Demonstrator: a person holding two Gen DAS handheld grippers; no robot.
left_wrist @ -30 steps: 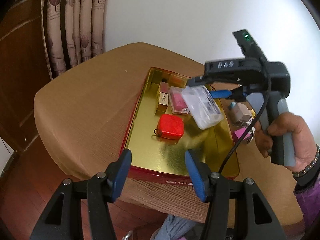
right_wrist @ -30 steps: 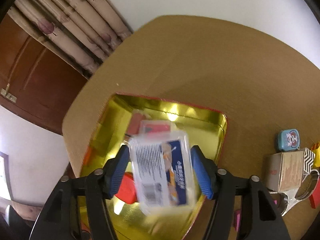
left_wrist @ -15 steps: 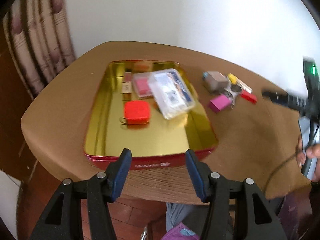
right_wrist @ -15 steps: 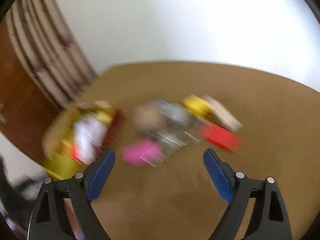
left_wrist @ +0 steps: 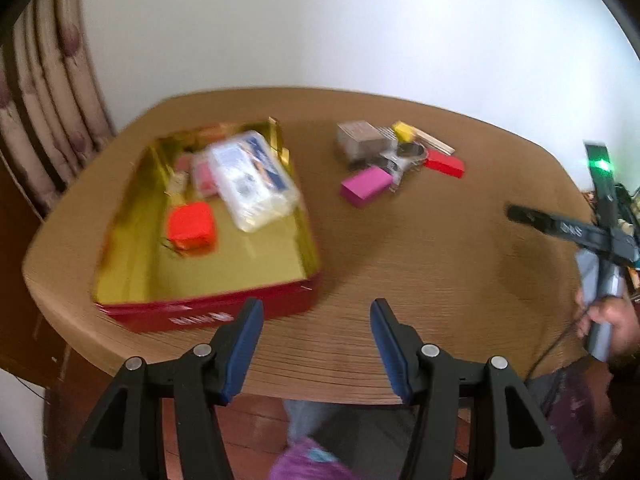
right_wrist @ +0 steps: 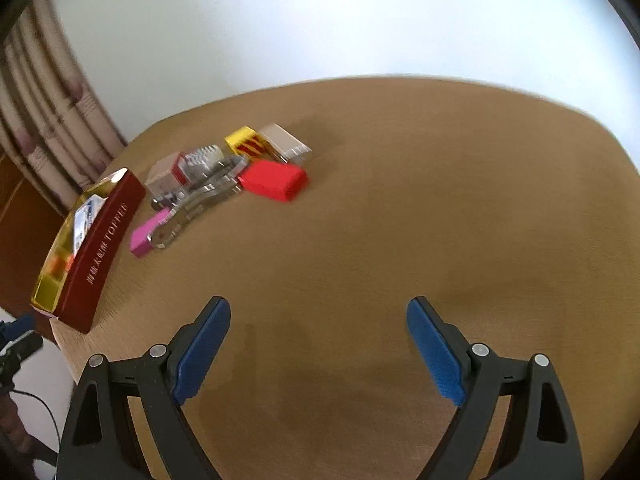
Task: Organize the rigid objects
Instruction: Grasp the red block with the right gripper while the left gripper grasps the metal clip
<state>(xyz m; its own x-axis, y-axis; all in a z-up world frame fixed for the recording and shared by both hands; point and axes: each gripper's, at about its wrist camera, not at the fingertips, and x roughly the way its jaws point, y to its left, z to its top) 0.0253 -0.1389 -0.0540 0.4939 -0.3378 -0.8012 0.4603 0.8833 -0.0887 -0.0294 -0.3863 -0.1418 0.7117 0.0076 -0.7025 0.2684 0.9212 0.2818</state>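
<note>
A red tin with a gold inside (left_wrist: 208, 312) sits on the left of the brown table (left_wrist: 420, 264). In it lie a clear plastic box (left_wrist: 256, 178) and a red square case (left_wrist: 191, 227). A cluster of loose items lies further back: a pink block (left_wrist: 365, 186), a red block (left_wrist: 444, 166), a grey box (left_wrist: 358, 140). My left gripper (left_wrist: 316, 344) is open and empty at the table's near edge. My right gripper (right_wrist: 320, 348) is open and empty over bare table, right of the tin (right_wrist: 100, 240) and short of the red block (right_wrist: 274, 180) and pink block (right_wrist: 146, 234).
A yellow box (right_wrist: 244, 144), a pale box (right_wrist: 284, 144) and a shiny metal piece (right_wrist: 200, 196) lie in the cluster. A curtain (left_wrist: 48, 112) hangs at the left and a white wall stands behind. The right hand-held gripper's body (left_wrist: 600, 240) shows at the right edge.
My right gripper let go of the clear plastic box into the tin, opened and swung away to the right over bare table. My left gripper's view shifted right.
</note>
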